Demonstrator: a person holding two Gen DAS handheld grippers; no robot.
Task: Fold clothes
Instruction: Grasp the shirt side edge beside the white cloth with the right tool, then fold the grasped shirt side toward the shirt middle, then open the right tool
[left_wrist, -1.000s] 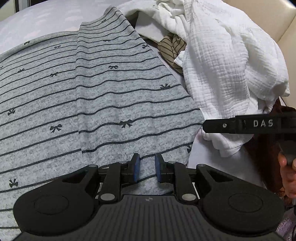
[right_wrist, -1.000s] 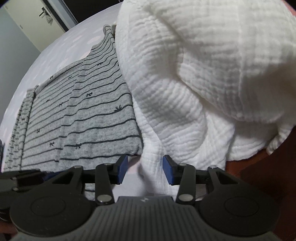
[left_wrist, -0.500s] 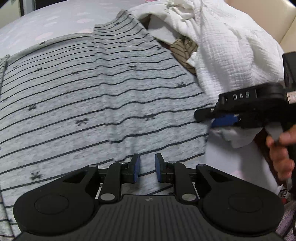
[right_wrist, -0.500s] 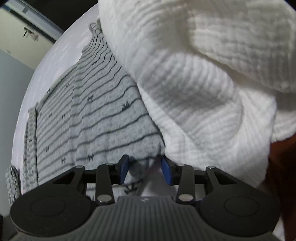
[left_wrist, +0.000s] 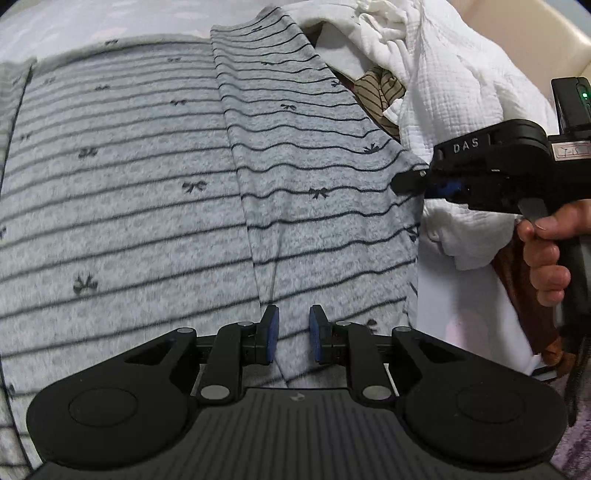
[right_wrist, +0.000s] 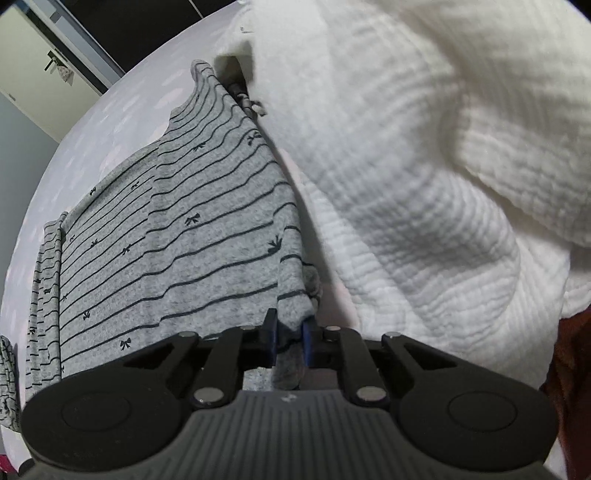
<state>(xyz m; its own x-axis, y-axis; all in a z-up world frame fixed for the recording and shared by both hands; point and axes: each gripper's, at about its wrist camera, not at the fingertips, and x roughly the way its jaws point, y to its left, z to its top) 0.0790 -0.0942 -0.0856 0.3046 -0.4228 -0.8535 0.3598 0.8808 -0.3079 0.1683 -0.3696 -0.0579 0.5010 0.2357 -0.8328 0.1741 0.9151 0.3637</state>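
Our left hand-held gripper (left_wrist: 292, 334) hovers low over the grey striped garment (left_wrist: 147, 192), its blue-padded jaws parted with only a narrow gap. Our right hand-held gripper (right_wrist: 290, 341) pinches the garment's edge between its closed pads, and our right hand (left_wrist: 550, 251) wraps its handle, one finger on the trigger.

We saw a grey garment (left_wrist: 147, 192) with thin dark stripes and small bows beside a white crinkled cloth (right_wrist: 424, 166).

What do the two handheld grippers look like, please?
Both the left gripper and the right gripper are matte black, with a ribbed grey base, round side discs, silver pivot pins and blue finger pads. White letters "DAS" mark the right one's side.
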